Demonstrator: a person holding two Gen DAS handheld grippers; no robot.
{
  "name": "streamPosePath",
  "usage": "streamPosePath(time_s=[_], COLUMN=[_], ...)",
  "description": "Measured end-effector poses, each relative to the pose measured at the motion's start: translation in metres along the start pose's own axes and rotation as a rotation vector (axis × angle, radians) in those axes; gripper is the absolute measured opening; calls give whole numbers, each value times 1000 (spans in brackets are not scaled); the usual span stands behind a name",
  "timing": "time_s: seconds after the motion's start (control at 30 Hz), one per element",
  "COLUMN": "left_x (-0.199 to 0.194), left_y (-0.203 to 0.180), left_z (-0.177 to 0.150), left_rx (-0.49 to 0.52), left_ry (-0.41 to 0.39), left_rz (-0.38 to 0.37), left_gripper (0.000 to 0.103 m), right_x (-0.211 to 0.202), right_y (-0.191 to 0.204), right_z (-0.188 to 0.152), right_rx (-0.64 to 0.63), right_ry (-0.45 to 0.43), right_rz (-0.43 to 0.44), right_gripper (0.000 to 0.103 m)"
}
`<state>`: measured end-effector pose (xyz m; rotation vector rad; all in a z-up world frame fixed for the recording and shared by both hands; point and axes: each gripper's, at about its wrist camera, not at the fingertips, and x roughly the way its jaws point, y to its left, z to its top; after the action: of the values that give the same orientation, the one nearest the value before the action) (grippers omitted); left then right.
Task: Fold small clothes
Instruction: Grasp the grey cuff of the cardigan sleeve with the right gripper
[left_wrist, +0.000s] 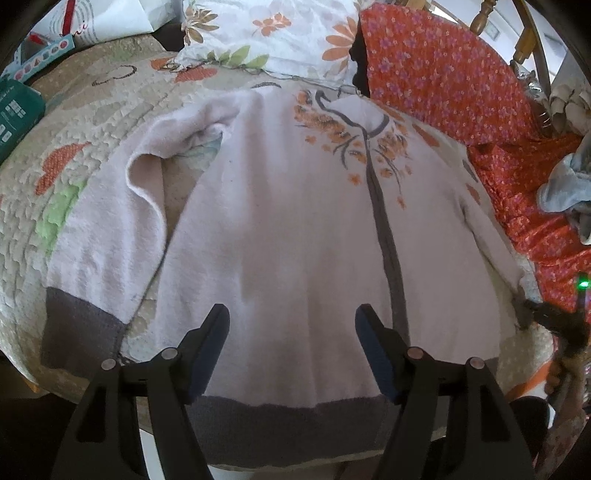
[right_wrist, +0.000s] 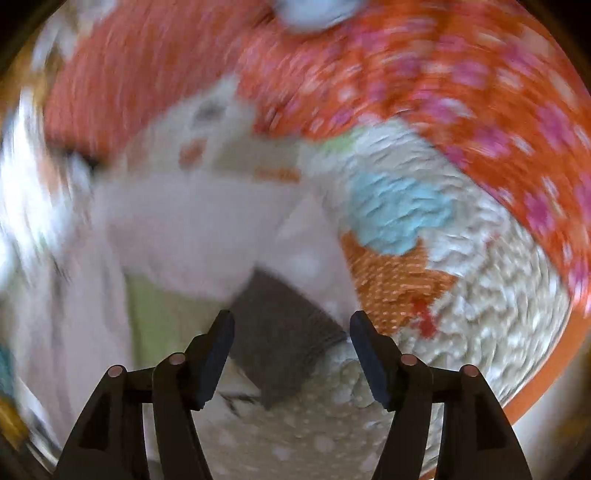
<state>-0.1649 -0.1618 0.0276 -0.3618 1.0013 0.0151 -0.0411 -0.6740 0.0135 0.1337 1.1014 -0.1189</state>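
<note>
A small pale pink cardigan (left_wrist: 295, 221) with orange flowers, a grey front band and grey hem lies spread front-up on the quilted bed cover (left_wrist: 92, 118). Its left sleeve (left_wrist: 103, 240) with a grey cuff lies beside the body. My left gripper (left_wrist: 291, 332) is open and empty above the lower body near the hem. In the blurred right wrist view, my right gripper (right_wrist: 291, 339) is open, with the other sleeve's grey cuff (right_wrist: 280, 332) lying between its fingers. The right gripper also shows at the left wrist view's right edge (left_wrist: 554, 317).
An orange flowered cloth (left_wrist: 461, 74) lies to the right of the cardigan, with a grey-blue garment (left_wrist: 569, 184) on it. A white flowered pillow (left_wrist: 277, 33) sits behind. Boxes (left_wrist: 18, 110) stand at the far left. The bed's front edge is just under the hem.
</note>
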Motion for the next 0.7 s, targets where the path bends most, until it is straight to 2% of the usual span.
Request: streamPosePath(time_s=[0.1,0.13,0.17,0.2,0.23,0.3,0.4,0.47,0.5,0.57,0.6,0.63,0.7], left_x=[-2,-3,-5,-6,-7,-8,-7,-6,-6,-6,-5,-4,-3], left_y=[-6,-8,-10,-10,-10,-9,-4,1,3,8,9,10,11], left_z=[-3,-4,-4,-4,-4,-4,-3,-2,-2,-1,-1,-1,-2], left_rx=[17,24,30,32,32,28,14,-3,-12,-29,-34,-39,-38], left_ry=[-8,-11,-14,-16,-18,-24,-25,-24,-24,-25,-24,-22,-17], left_rz=[-2,-1,1,0,-3,-5,-10,-13,-13,-13,-12,-10,-11], left_gripper=[70,70,70,70,70,70,70,70,70,70,70,70,70], right_x=[17,17,14,10,7,-10,-23,-31,-36,-48,-53,-57,-59], right_y=[38,49,54,52,45,6,-56,-109,-123,-152,-159,-160,-156], right_z=[-4,-7,-8,-7,-4,10,22,20,17,5,-2,-7,-20], right_rx=[-238,-311,-347,-341,-308,-117,136,323,373,479,509,519,521], right_ry=[39,15,-6,-16,-21,-79,-127,-124,-129,-163,-175,-184,-188], right_rz=[-130,-173,-186,-189,-196,-169,-277,-316,-287,-157,-92,-50,91], right_gripper=[82,80,76,49,22,20,21,27,33,36,42,49,50])
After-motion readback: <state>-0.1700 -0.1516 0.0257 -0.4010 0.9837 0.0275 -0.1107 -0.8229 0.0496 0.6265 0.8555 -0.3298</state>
